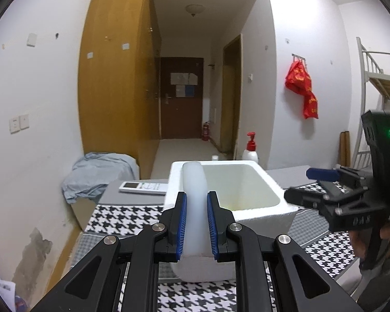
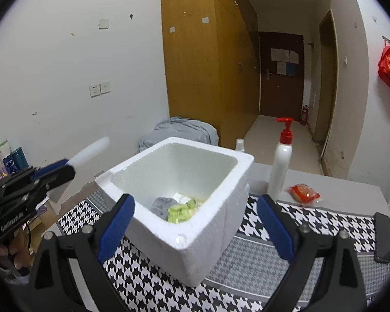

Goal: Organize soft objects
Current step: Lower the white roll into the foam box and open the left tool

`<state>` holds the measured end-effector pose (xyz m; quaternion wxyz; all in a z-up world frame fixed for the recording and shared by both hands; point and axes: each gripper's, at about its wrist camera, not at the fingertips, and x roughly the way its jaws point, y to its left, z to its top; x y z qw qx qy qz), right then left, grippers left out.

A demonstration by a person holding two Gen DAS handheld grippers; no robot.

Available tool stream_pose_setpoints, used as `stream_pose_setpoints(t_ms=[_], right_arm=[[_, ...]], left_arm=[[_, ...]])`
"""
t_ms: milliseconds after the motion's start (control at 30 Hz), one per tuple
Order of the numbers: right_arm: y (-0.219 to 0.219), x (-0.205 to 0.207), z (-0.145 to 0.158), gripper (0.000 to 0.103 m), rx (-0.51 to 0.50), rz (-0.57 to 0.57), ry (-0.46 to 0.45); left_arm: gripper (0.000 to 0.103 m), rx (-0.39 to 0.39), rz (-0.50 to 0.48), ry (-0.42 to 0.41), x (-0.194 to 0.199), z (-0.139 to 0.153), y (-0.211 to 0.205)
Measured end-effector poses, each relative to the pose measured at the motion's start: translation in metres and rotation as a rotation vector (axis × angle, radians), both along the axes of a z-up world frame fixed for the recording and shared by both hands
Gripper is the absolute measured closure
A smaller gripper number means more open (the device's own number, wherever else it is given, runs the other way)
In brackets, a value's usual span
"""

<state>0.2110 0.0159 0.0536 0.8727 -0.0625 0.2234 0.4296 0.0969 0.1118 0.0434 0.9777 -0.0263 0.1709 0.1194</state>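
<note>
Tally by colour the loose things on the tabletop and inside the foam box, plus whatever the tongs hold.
White: 4 (foam stick in the left tongs, remote, pump bottle, small bottle)
Red: 1 (snack packet)
Green: 1 (packet in the foam box)
Grey: 1 (cloth in the box)
Black: 1 (phone)
Total: 8

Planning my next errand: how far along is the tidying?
Done: a grey cloth and green packets lie in the foam box. In hand: the left tool grips a white foam tube. Left: the red packet on the table; right tool open.
</note>
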Motion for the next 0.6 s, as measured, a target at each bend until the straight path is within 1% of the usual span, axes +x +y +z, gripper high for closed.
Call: stream_pose_setpoints(t_ms=[167,400,467,600], right_arm=[[-0.007,-0.005,-0.006,0.005,-0.02,-0.02,-0.002],[-0.026,-0.008,-0.012,0.005,-0.02,-0.081,0.009],[-0.03,-0.008,-0.014,0.005,-0.02,-0.096,0.013],[-0.038,-0.01,-0.018,0.005,-0.016,-0.117,0.023]], left_arm=[[0.086,0.002,-0.03,0.008,0.013,0.001,-0.001],[0.086,0.001,-0.079,0.008,0.025,0.003,-0.003],[0.086,-0.01,-0.102,0.014,0.03,0.004,-0.004],[0.086,-0.015,-0.117,0.031,0.039,0.002,-0.004]])
